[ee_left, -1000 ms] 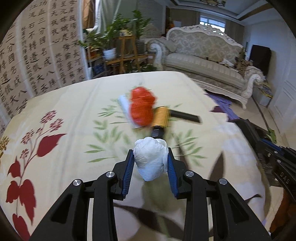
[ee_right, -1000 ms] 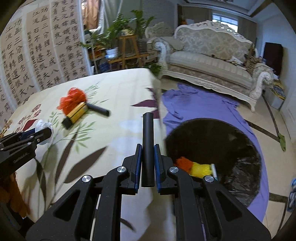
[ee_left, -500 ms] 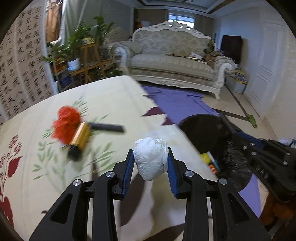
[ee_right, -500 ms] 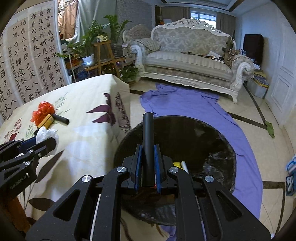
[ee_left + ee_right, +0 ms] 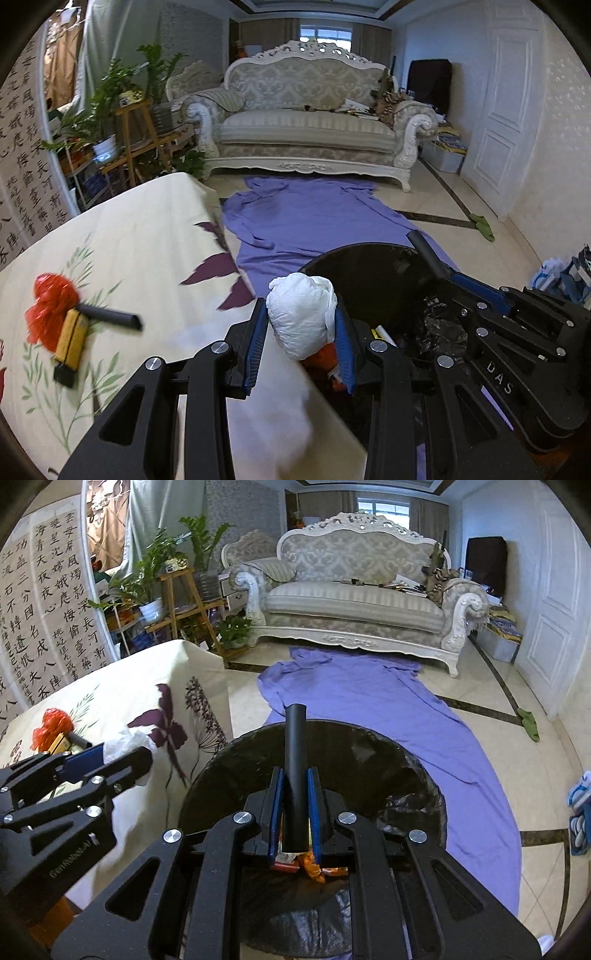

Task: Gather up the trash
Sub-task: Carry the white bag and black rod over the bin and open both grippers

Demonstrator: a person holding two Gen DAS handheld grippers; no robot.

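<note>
Tube point(image 5: 295, 775) clamped over bin point(image 5: 424, 775); left view alone shows wad point(image 5: 301, 317).

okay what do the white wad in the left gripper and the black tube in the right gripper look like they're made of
White wad: probably thin plastic film or tissue, judging by its fine crinkles and soft bulges between the pads. Black tube: smooth, matte, rigid and straight with a hollow-looking end; likely plastic or rubber, can't tell which.

Each hand-held gripper point(image 5: 301, 334) point(image 5: 295, 805) is matte black with silver screws and blue finger pads point(image 5: 255, 341) (one lettered "DAS").
</note>
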